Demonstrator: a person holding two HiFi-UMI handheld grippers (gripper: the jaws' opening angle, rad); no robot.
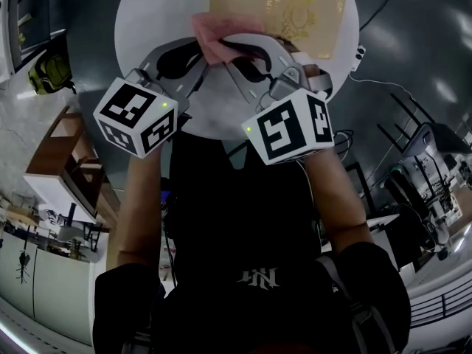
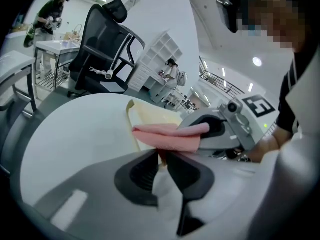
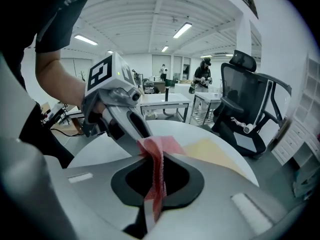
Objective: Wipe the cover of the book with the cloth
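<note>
Head view, looking down. My left gripper (image 1: 200, 56) and my right gripper (image 1: 227, 49) meet tip to tip over the round white table (image 1: 147, 21). Both clench the same pink cloth (image 1: 214, 32): the right jaws are pressed onto a fold that runs down between them, while the left jaws are drawn almost together on a thin edge of it. The cloth hangs bunched between the two tips, at the near left corner of the book (image 1: 295, 9) — a tan volume with a gold emblem, lying flat on the table's far half. Whether the cloth touches the cover cannot be told.
</note>
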